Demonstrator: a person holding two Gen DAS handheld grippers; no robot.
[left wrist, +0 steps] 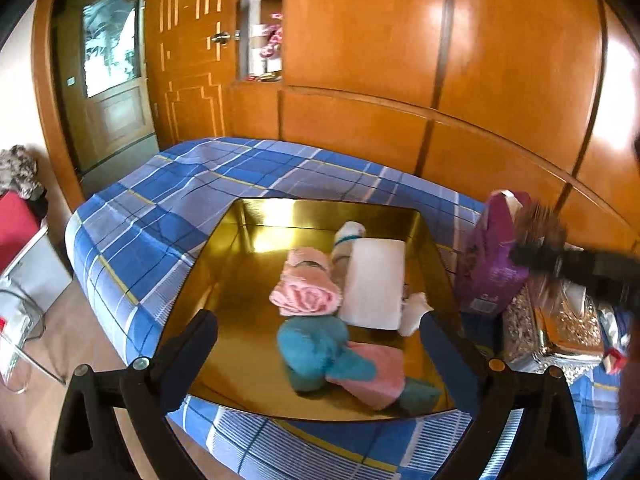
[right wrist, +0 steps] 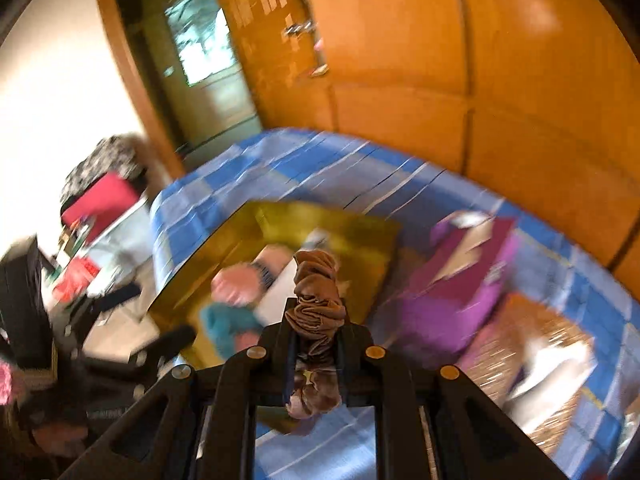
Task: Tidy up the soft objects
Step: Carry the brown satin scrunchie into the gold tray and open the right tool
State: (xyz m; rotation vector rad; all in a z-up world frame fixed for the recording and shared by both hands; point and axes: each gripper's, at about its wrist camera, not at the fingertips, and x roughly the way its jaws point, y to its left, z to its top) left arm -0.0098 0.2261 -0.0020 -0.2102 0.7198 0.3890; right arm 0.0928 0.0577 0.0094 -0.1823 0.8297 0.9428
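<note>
A gold box [left wrist: 248, 216] sits on the blue plaid bed. Inside it lie a rolled pink towel [left wrist: 306, 298], a white roll [left wrist: 374, 282], a teal cloth [left wrist: 316, 350] and a flat pink cloth [left wrist: 378, 374]. My left gripper [left wrist: 318, 350] is open and empty, near the box's front edge. My right gripper [right wrist: 318, 322] is shut on a bunched brown cloth [right wrist: 318, 298] and holds it in the air above the box [right wrist: 280, 216]; it shows blurred at the right of the left wrist view [left wrist: 540, 240].
A purple bag [left wrist: 494, 264] and ornate gold tissue boxes [left wrist: 560, 328] stand right of the box on the bed [left wrist: 168, 184]. Orange wooden wardrobe [left wrist: 440, 60] runs behind. A red item and clutter [left wrist: 18, 224] lie on the floor left.
</note>
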